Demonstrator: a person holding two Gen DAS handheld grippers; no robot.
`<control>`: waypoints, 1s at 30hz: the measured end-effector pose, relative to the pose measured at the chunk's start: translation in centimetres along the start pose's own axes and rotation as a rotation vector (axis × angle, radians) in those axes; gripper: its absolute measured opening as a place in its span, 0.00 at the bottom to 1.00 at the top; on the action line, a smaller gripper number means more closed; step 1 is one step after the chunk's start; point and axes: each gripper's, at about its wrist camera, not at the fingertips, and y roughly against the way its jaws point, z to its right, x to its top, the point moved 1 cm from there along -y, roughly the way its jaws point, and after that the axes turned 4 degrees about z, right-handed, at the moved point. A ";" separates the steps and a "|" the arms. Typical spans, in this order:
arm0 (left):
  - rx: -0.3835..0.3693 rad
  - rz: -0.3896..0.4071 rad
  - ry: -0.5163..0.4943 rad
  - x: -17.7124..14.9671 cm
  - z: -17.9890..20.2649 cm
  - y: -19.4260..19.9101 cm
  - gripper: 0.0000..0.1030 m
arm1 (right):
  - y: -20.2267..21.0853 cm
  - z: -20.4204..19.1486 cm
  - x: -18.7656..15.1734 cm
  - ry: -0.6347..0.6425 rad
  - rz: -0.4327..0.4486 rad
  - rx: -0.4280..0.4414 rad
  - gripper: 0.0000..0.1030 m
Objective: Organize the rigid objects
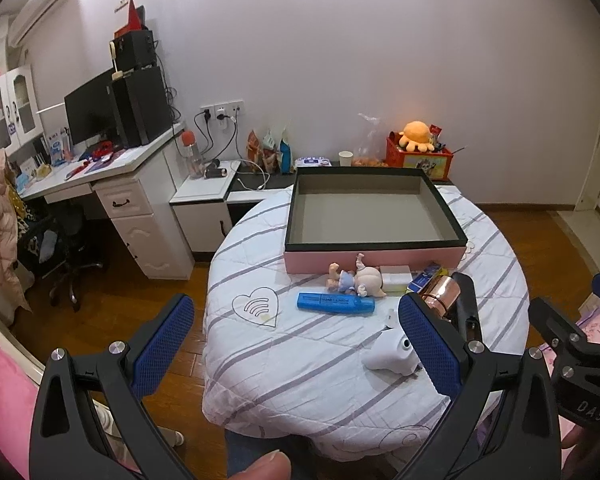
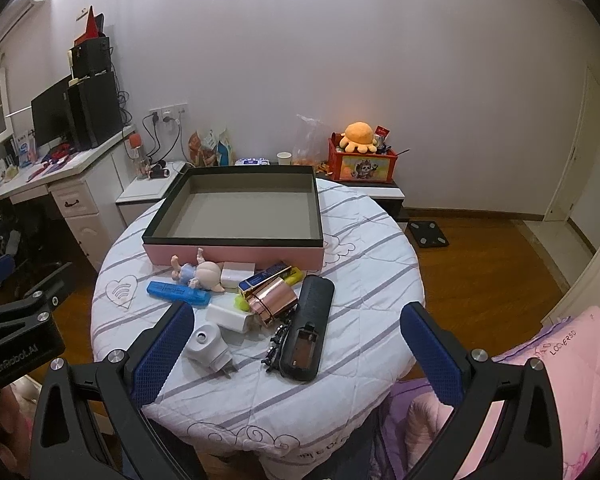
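Note:
An empty pink box with a black rim (image 1: 374, 256) (image 2: 236, 254) sits at the back of a round table. In front of it lie a small doll (image 1: 356, 280) (image 2: 198, 274), a blue marker (image 1: 336, 303) (image 2: 178, 294), a copper roll (image 1: 440, 294) (image 2: 270, 302), a white plug (image 1: 388, 354) (image 2: 210, 346), a white block (image 2: 230, 318), a black remote (image 2: 306, 330) and a blue-yellow pack (image 2: 270, 276). My left gripper (image 1: 296, 344) is open above the table's near-left part. My right gripper (image 2: 296, 344) is open above the near edge, empty.
The table has a striped white quilted cover (image 1: 300, 360) (image 2: 360, 280). A white desk with monitor (image 1: 92, 116) stands left. A low cabinet behind the table holds a red toy box (image 2: 362, 166), snacks and a cup. A pink quilt (image 2: 560, 380) lies at right.

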 end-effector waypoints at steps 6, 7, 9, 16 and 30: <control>-0.002 0.002 0.005 -0.1 0.0 0.4 1.00 | 0.2 -0.1 0.0 0.002 0.009 0.004 1.00; -0.003 -0.001 0.006 0.0 0.0 0.3 1.00 | 0.3 -0.2 -0.1 0.001 0.009 0.006 1.00; -0.005 -0.011 0.007 0.0 -0.1 0.0 1.00 | 0.2 -0.1 -0.1 -0.001 0.005 0.002 1.00; -0.019 -0.071 0.015 -0.4 -0.2 -2.9 1.00 | -2.0 0.3 -0.3 -0.014 -0.047 0.002 1.00; -0.110 -0.287 0.048 -4.4 -0.1 -14.7 1.00 | -10.0 0.9 -2.1 -0.030 -0.195 0.002 1.00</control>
